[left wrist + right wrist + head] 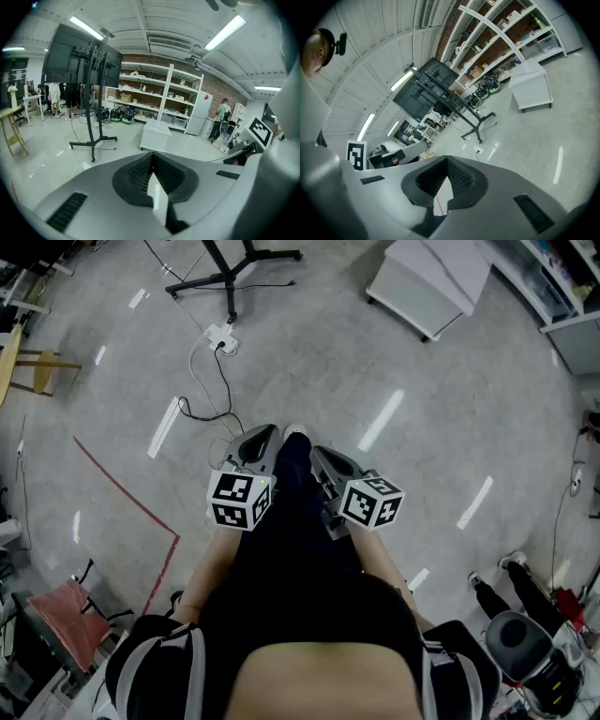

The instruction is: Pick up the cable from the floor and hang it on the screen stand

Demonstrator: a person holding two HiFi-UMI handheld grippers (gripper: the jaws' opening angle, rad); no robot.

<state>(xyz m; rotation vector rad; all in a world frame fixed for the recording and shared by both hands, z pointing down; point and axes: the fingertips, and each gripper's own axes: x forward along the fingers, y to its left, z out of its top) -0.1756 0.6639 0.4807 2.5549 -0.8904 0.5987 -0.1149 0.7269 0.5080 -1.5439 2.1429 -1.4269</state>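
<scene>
Workshop lab, white shelving [154, 93] stacked with boxes and gear, screen stand [89, 93], ceiling strip lights [225, 33], tape-marked grey floor [309, 362]

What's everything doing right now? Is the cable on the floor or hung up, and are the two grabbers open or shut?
cable: lying loose on the floor, not picked up
screen stand: standing upright, no cable hung on it
left gripper: shut, holding nothing
right gripper: shut, holding nothing
</scene>
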